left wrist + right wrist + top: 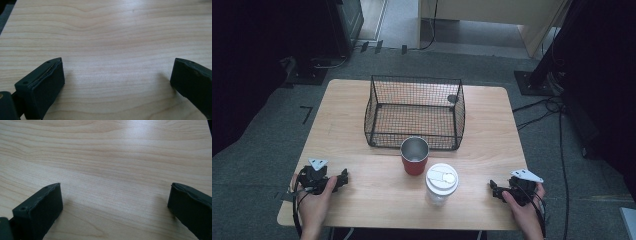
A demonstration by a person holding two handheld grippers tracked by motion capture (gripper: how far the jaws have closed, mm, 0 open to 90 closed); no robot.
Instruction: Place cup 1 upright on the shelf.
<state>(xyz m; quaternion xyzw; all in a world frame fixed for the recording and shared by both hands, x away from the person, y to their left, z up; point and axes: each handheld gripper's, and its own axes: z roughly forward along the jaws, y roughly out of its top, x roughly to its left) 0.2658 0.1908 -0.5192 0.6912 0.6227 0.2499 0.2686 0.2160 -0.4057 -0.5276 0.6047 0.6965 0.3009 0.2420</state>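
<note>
We see black wire-mesh basket, open top, upright at table centre toward far side. Just before its near wall we see red tumbler with bare steel inside, upright, open mouth, no lid. Beside it, nearer us and to right, we see clear plastic cup with white lid, upright, lid on; whether the two touch, we cannot tell.

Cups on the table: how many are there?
2. A red cup with a steel inside stands open just in front of the wire basket. A clear cup with a white lid stands beside it, nearer the person.
</note>
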